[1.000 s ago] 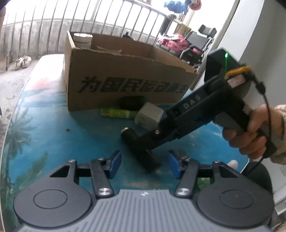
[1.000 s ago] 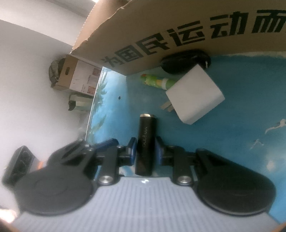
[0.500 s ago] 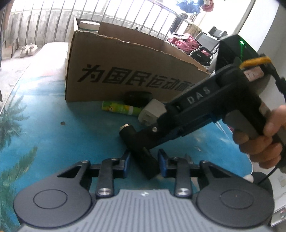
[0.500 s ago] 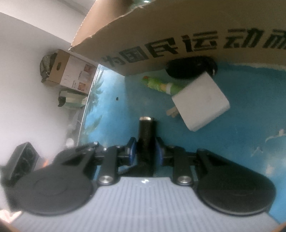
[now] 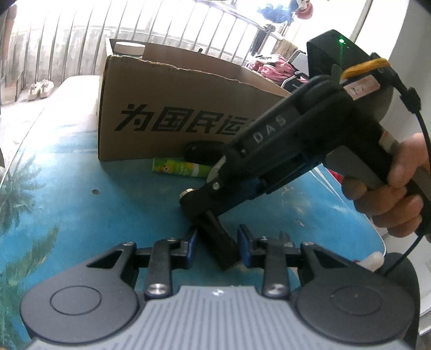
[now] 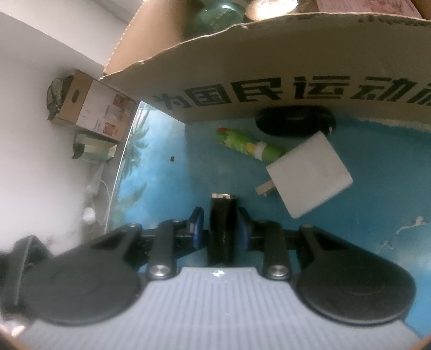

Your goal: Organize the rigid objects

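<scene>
**Black cylinder gripped at both ends, in front of cardboard box**

Located in front of the cardboard box (image 5: 172, 113), above the blue printed counter (image 5: 67, 193): black cylinder (image 6: 221, 228) with a metal-rimmed end, lifted and tilted.

Right gripper (image 6: 218, 226): blue-padded fingers (image 6: 196, 228) narrow, pressed against both sides of the cylinder, metal-rimmed end pointing toward the box. Seen from the left wrist view, reaching in from the right, held by a hand (image 5: 388, 193) on a black pistol grip marked "DAS".

Left gripper (image 5: 216, 246): fingers (image 5: 191, 249) narrow, bracketing the cylinder's lower end (image 5: 219, 245); right pad in contact, left pad touching or just beside. Judged closed on the cylinder.

Lying on the counter close against the box front: black oval object (image 6: 295, 119), touching or almost touching the box. Just in front of it, green printed tube (image 6: 247, 145). White plug adapter (image 6: 309, 175) overlapping the tube's end, prongs pointing toward the cylinder, near but apart from it.

Inside the box, seen over the torn front edge: green glass item (image 6: 218, 16), otherwise unclear.

Beyond the box: metal railing (image 5: 67, 48).
</scene>
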